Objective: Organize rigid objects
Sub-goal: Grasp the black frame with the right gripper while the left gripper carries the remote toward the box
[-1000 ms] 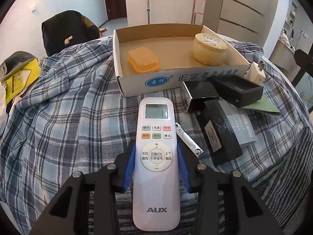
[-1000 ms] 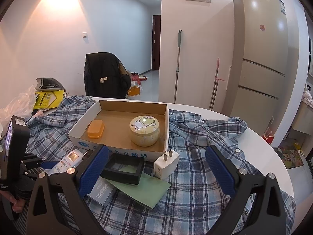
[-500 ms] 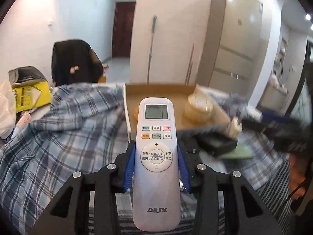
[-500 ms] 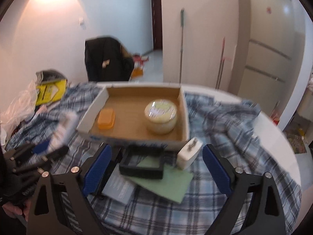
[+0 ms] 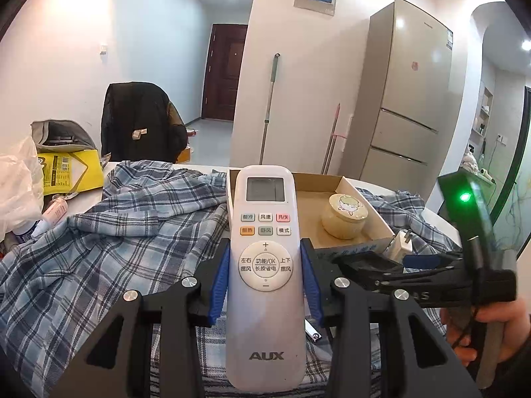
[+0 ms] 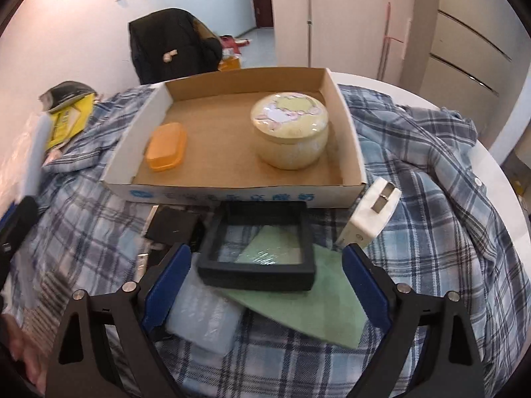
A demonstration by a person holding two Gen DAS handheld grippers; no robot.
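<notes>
1. Left gripper [image 5: 265,285]: blue pads clamped on the sides of a long white plastic AUX remote control [image 5: 265,265], held clear of the blue-and-white plaid cloth [image 5: 99,248].
2. Right gripper [image 6: 265,292]: jaws apart and just now closing, nothing pressed; a shallow square black tray [image 6: 257,248] lies between the pads on a pale green sheet [image 6: 315,308].
3. Open brown cardboard box [image 6: 232,192], far of the tray: flat orange plastic case [image 6: 166,146] at its left, round cream lidded jar [image 6: 290,132] at its right.
4. White plug adapter [image 6: 373,215], just right of the tray, near the box's right corner.
5. Clear plastic packet [image 6: 202,321], by the right gripper's left pad.
</notes>
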